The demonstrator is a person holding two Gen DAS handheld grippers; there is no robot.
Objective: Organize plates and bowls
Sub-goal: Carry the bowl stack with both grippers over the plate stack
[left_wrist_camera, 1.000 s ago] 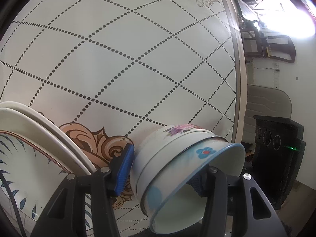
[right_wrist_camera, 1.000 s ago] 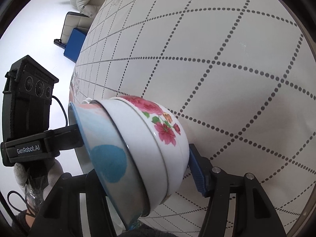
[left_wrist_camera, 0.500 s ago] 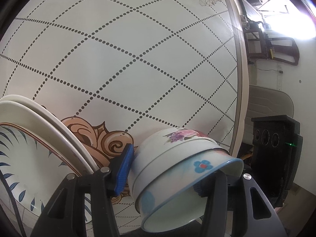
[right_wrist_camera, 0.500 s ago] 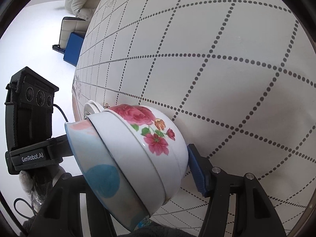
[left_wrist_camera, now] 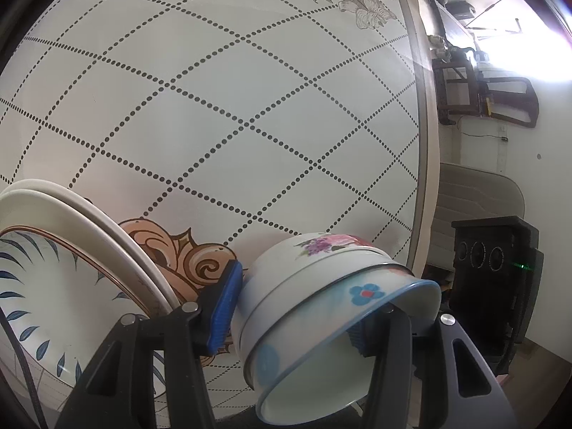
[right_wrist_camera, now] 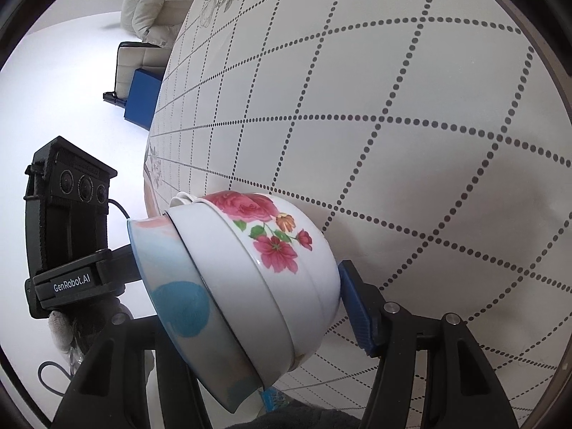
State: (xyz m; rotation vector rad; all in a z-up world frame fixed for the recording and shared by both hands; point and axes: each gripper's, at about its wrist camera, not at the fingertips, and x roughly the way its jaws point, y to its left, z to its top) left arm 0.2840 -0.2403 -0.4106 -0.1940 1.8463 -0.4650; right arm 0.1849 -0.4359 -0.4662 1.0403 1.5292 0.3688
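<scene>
The left gripper is clamped on a nested stack of bowls, its blue-padded left finger pressed against the white outer wall and its right finger inside the mouth of the blue-rimmed bowl, the pad mostly hidden by the rim. The right gripper grips the same stack of bowls from the opposite side: its blue pad bears on the base of the rose-patterned bowl, while its other finger is hidden behind the blue-rimmed bowl, so contact there cannot be confirmed. The stack is tipped on its side, mouth turned away from the tabletop, held between both tools over the near edge of the table.

In the left wrist view, just left of the left gripper and beyond its padded finger, a stack of plates leans, the nearest one showing blue leaf strokes and a brown rim line, with plain white plates behind it. The tablecloth carries a dotted diamond grid and an orange scroll motif between the plates and the bowls.

In the right wrist view, the left gripper's black body, labelled GenRobot.AI, appears to the left of the bowls, with a gloved hand beneath it.
</scene>
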